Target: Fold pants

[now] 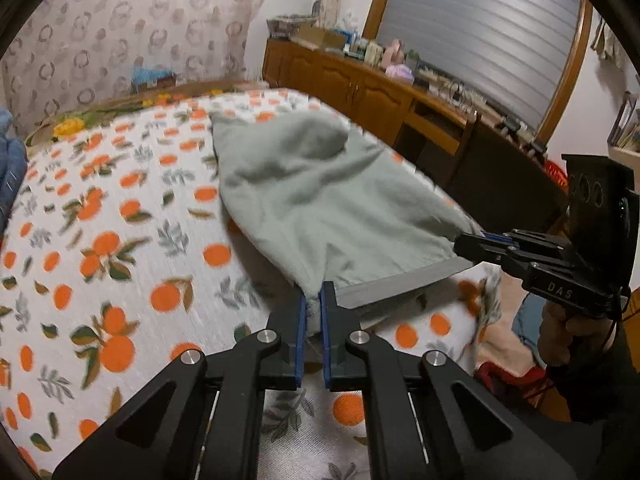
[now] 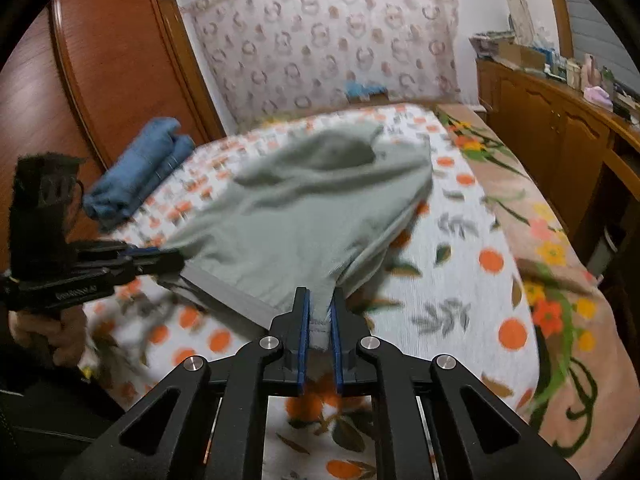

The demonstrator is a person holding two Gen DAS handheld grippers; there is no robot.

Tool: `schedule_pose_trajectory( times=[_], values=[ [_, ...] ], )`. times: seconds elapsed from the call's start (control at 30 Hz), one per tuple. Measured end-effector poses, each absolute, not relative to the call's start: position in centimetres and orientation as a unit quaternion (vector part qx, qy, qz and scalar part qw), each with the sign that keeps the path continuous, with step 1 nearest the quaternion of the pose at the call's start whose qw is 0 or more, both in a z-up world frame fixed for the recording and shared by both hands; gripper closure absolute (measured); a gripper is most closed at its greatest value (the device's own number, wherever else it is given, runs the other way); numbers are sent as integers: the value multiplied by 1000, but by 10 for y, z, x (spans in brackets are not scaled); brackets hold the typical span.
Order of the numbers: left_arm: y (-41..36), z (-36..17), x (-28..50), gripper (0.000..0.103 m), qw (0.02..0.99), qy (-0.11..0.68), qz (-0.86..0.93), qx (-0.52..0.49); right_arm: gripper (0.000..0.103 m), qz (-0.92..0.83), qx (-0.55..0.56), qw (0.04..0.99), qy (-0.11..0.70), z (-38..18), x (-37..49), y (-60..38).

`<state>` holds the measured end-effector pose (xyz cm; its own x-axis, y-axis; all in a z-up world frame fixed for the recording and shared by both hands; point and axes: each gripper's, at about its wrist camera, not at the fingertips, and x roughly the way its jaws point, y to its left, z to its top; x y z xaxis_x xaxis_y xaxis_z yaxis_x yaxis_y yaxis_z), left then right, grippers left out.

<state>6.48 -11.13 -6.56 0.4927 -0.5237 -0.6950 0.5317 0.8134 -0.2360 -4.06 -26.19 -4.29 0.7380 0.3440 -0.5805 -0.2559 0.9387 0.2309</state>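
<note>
I see the bed (image 1: 100, 208) filling most of both views, covered with a white sheet printed with oranges and leaves; along its far edge a peach blanket with bright flowers (image 2: 552, 264) shows from under the sheet. Behind the bed hangs a patterned curtain (image 1: 132, 24), and a long wooden sideboard (image 1: 352, 84) cluttered with small items runs along the wall under a shuttered window (image 1: 488, 28). In my right wrist view a wooden wardrobe (image 2: 116, 60) stands at the other side.

The pants (image 1: 304, 200), pale grey-green, lie spread over the sheet near the bed's near edge, with the fabric humped in the middle and the grey waistband (image 1: 400, 284) lifted towards me. A folded blue garment (image 2: 140, 168) rests on the sheet well apart from them, close to the wardrobe.

My left gripper (image 1: 314, 312) has its blue-padded fingers drawn narrow, pinching one corner of the waistband. My right gripper (image 2: 318, 312) is likewise narrow, clamped on the other corner, so the band is stretched between the two. Each gripper shows in the other's view at the frame edge, with the holding hand (image 1: 560, 324) below it.
</note>
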Motion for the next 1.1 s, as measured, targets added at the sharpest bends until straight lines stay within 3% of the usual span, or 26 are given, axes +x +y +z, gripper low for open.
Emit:
schedule_pose_trajectory(
  times=[0.53, 0.77, 1.1],
  values=[
    [-69, 111, 36, 96, 926, 223, -305, -12, 94, 227, 35, 961, 154, 116, -73, -259],
    [-50, 120, 57, 96, 936, 217, -276, -19, 94, 245, 8, 960, 134, 145, -65, -243],
    [-25, 144, 128, 96, 963, 190, -191, -18, 94, 237, -3, 961, 145, 177, 63, -213]
  ],
)
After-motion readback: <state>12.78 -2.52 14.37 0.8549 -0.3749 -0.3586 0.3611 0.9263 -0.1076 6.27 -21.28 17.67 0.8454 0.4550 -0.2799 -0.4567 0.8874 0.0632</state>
